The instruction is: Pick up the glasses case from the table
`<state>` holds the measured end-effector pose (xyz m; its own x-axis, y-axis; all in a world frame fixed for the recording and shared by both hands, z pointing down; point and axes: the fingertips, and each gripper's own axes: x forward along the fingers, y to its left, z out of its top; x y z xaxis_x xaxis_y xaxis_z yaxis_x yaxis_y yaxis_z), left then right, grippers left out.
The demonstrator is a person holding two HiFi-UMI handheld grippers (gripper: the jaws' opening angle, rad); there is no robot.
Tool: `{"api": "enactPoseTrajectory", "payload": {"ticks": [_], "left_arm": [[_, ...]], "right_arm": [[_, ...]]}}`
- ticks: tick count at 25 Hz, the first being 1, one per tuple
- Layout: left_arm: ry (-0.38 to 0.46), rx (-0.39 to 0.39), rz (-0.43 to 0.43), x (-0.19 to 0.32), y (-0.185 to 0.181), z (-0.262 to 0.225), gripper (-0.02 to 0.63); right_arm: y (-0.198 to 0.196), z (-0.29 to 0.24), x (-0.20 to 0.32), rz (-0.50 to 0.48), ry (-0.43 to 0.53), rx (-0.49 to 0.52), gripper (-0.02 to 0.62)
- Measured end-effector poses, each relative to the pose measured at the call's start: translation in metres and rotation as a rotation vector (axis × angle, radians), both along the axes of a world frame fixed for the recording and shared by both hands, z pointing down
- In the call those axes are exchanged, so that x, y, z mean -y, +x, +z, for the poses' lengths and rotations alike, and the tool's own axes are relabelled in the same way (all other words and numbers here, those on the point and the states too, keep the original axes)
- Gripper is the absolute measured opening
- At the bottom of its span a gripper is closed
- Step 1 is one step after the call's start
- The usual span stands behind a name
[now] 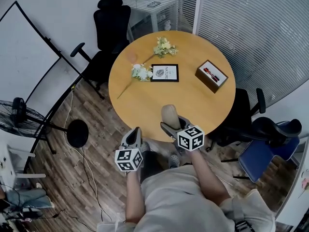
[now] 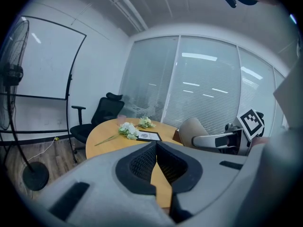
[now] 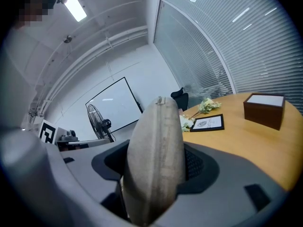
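Observation:
The glasses case (image 1: 170, 114), beige and oval, stands on end between the jaws of my right gripper (image 1: 170, 125), which is shut on it over the near edge of the round wooden table (image 1: 140, 105). In the right gripper view the case (image 3: 156, 145) fills the gap between the black pads. It also shows in the left gripper view, as a beige case (image 2: 191, 131) at the right. My left gripper (image 1: 134, 134) hangs just off the table's near edge, left of the right one. Its jaws meet, shut (image 2: 156, 149), with nothing between them.
On the table lie two bunches of white flowers (image 1: 164, 46), a black-framed card (image 1: 164, 73) and a brown box (image 1: 211, 75). Black office chairs (image 1: 108, 23) stand at the far left and at the right. A standing fan (image 1: 19, 115) and a whiteboard (image 1: 24, 57) are at the left.

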<state>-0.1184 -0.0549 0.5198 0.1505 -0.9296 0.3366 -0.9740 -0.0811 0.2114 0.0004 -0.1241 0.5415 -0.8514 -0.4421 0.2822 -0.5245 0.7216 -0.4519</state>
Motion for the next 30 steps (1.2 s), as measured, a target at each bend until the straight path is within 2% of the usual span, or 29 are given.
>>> {"api": "enactPoseTrajectory", "payload": {"ticks": [13, 30], "left_arm": [[0.004, -0.044, -0.041, -0.005, -0.009, 0.003, 0.011], [-0.017, -0.063, -0.029, -0.001, -0.004, 0.010, 0.011]], "right_arm": [[-0.006, 0.001, -0.005, -0.029, 0.011, 0.007, 0.291], [0.004, 0.006, -0.001, -0.001, -0.003, 0.001, 0.291]]}}
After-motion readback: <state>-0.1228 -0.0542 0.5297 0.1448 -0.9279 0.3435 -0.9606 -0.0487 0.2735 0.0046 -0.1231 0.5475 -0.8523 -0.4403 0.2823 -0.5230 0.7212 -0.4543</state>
